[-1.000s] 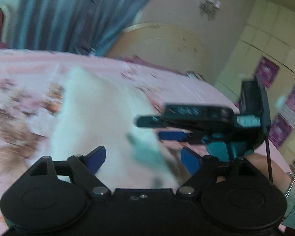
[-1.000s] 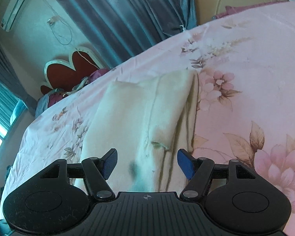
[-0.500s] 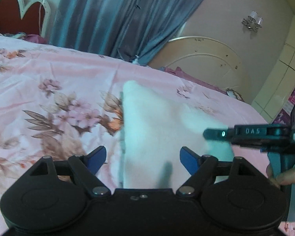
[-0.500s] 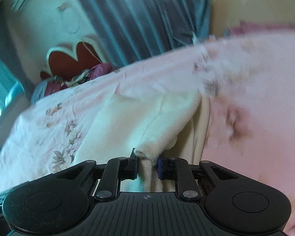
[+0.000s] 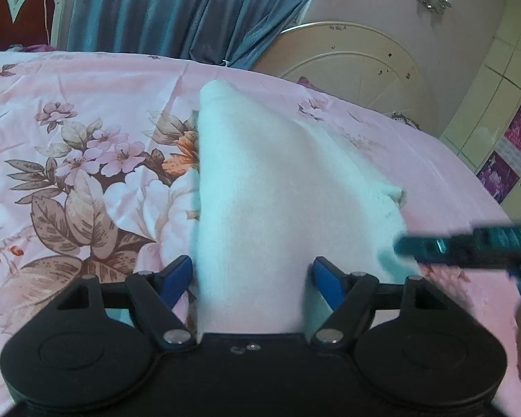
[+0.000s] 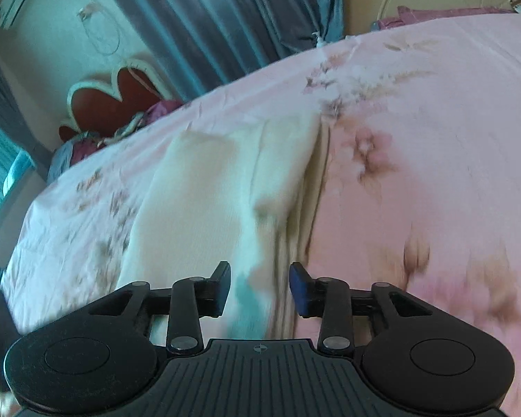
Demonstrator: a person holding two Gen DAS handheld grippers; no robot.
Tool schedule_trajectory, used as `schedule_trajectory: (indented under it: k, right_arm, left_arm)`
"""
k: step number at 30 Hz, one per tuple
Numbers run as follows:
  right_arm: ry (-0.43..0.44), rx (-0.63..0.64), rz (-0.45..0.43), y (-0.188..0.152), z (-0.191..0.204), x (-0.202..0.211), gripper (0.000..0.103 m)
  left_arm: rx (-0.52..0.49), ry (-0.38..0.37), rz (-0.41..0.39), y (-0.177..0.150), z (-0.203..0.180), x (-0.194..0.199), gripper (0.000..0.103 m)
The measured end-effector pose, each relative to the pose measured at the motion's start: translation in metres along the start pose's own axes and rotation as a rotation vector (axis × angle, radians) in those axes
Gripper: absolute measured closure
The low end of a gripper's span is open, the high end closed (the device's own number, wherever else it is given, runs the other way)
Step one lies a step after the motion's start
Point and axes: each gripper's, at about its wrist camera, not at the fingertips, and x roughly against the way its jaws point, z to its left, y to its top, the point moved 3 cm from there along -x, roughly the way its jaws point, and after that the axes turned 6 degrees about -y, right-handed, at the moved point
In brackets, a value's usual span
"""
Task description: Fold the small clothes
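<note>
A cream-white knitted garment (image 5: pixel 278 187) lies on the pink floral bedsheet (image 5: pixel 87 111), partly folded over itself. My left gripper (image 5: pixel 253 279) is open, its blue pads on either side of the garment's near end, holding nothing. In the right wrist view the same garment (image 6: pixel 218 187) stretches away from my right gripper (image 6: pixel 259 288), which is open with the near edge of the cloth between its pads, not pinched. The right gripper also shows blurred at the right edge of the left wrist view (image 5: pixel 469 246).
A red heart-shaped headboard (image 6: pixel 114 93) and grey-blue curtains (image 5: pixel 177 10) stand beyond the bed. A cream curved board (image 5: pixel 350 62) leans at the far right. Wardrobe doors with purple posters (image 5: pixel 503 153) are at the right. Pink sheet spreads right of the garment (image 6: pixel 434 139).
My right gripper, shut on the garment's edge half a second ago, has opened and let it go. My left gripper has stayed open and settled over the garment's near end.
</note>
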Motion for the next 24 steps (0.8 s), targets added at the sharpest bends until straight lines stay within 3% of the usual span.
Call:
schedule_trajectory:
  k: [4, 7, 11, 15, 18, 21, 23, 24]
  right_arm:
    - [-0.021, 0.054, 0.036, -0.025, 0.01, 0.002, 0.067]
    - [-0.033, 0.038, 0.036, -0.033, 0.006, 0.003, 0.096]
    - [-0.036, 0.014, 0.04, -0.044, -0.006, 0.009, 0.098]
    - [-0.043, 0.051, 0.052, -0.032, 0.0, 0.018, 0.097]
    - [-0.064, 0.059, -0.035, -0.016, 0.004, 0.033, 0.092]
    - [-0.101, 0.067, -0.113, 0.006, 0.01, 0.032, 0.084]
    - [-0.107, 0.06, -0.155, 0.025, 0.015, 0.024, 0.063]
    - [-0.114, 0.066, -0.174, 0.035, 0.02, 0.018, 0.06]
  left_arm:
    - [-0.016, 0.001, 0.006, 0.0, -0.003, 0.001, 0.029]
    - [-0.048, 0.01, 0.017, -0.002, -0.006, 0.0, 0.029]
    - [-0.045, -0.008, 0.046, 0.002, -0.007, 0.001, 0.029]
    - [0.05, -0.045, 0.032, 0.022, 0.001, 0.014, 0.03]
    - [0.08, -0.048, -0.013, 0.047, 0.007, 0.019, 0.031]
    - [0.092, -0.024, -0.043, 0.07, 0.014, 0.01, 0.042]
    - [0.091, -0.024, -0.061, 0.082, 0.016, 0.0, 0.049]
    - [0.084, -0.019, -0.063, 0.088, 0.017, -0.006, 0.052]
